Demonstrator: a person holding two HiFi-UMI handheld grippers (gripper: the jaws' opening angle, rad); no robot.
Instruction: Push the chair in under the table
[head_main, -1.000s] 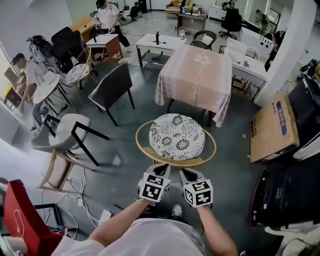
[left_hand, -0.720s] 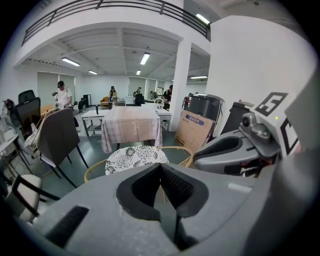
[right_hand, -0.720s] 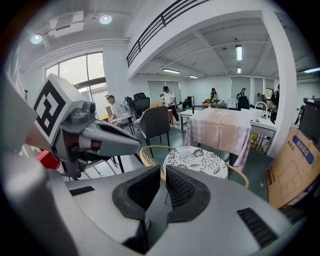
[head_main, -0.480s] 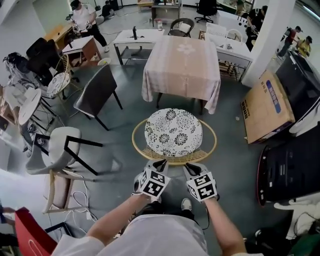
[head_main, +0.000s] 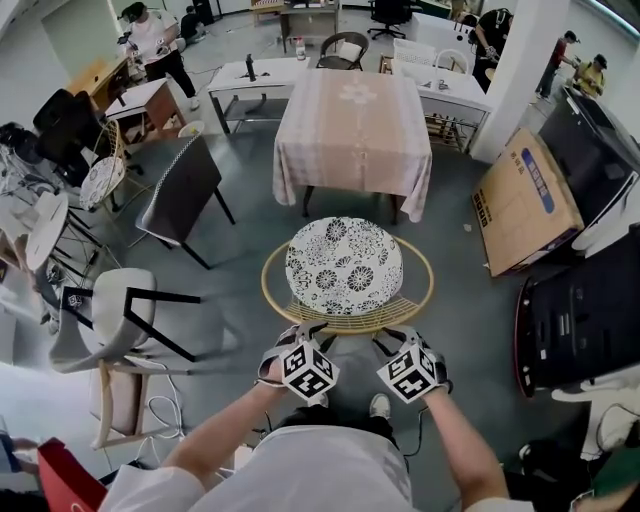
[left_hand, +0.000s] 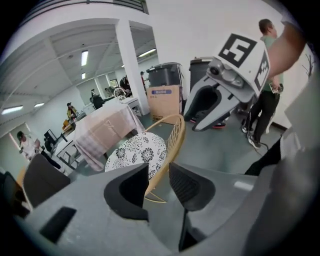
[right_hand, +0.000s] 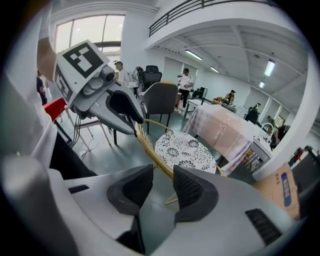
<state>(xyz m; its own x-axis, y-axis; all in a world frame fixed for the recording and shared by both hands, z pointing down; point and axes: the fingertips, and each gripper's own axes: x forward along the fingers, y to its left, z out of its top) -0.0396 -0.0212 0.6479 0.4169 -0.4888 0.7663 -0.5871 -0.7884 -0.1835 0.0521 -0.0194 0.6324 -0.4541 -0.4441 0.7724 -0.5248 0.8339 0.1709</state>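
The counter (head_main: 352, 110) stands ahead under a pale cloth (head_main: 298, 170), its near side free. The round rattan chair (head_main: 405, 303) sits on the floor (head_main: 235, 290) just short of it. The whole seat is out from under the cloth edge, so I judge the push itself not yet begun. The step in hand reads as taking hold: the chair's curved back rim (head_main: 345, 328) faces the person, and both claws are at it, side by side.

The left claw (left_hand: 159, 175) has just been opening and stands wide. The rim runs up through the gap between its pads and neither pad presses on it. The right claw (right_hand: 163, 175) has likewise just been opening and is wide, with the rim crossing its gap and no pad bearing on it.

Next, I judge, each claw must close on the rim or bear against it. Then both should drive forward evenly, so the chair slides straight at the counter and does not swing to one side. A light frame like this could tip if shoved from high up.

The cloth hangs over most of the counter's legs, so the room underneath cannot be judged. The chair's own legs are hidden below the patterned cushion (head_main: 344, 265) in the head view. Whether the rim lies truly inside each claw or just beyond the tips is hard to tell
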